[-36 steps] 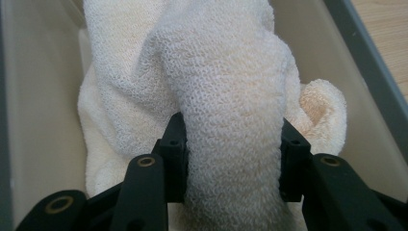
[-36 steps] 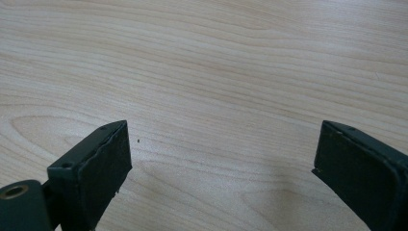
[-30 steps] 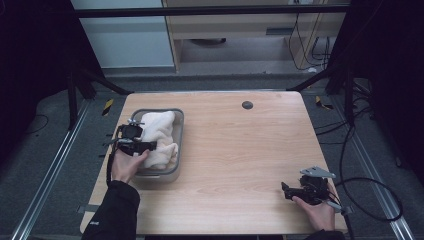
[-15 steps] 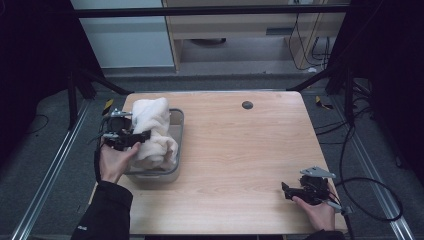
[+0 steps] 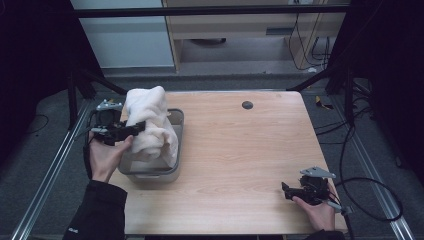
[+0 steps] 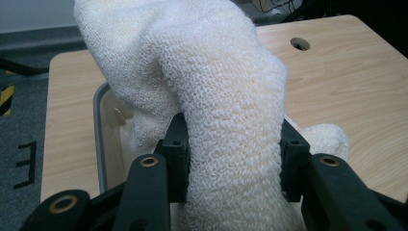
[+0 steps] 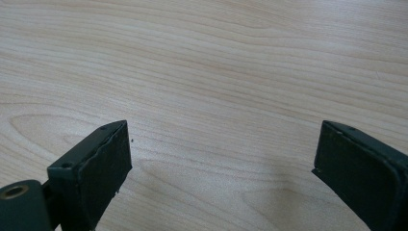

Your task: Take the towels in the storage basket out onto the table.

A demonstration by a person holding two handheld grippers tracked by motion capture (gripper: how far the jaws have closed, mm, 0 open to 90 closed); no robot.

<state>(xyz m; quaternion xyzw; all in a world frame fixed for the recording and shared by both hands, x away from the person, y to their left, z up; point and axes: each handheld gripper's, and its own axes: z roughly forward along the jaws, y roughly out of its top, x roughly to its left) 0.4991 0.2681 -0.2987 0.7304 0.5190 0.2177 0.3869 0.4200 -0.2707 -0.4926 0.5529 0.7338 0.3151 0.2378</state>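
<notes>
The left gripper (image 5: 136, 128) is clamping the white knitted towel (image 5: 150, 125) above the grey rectangular plastic tub (image 5: 176, 120). The right gripper (image 5: 289, 192), jaws apart, is resting on the light wooden table (image 5: 240, 150).

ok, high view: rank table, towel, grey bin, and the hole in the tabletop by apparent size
1. table
2. grey bin and towel: too close to rank, since the towel is lifted nearer the camera and hides much of the bin
3. hole

Soft even overhead light, dark surroundings, slightly grainy, no glare.
</notes>
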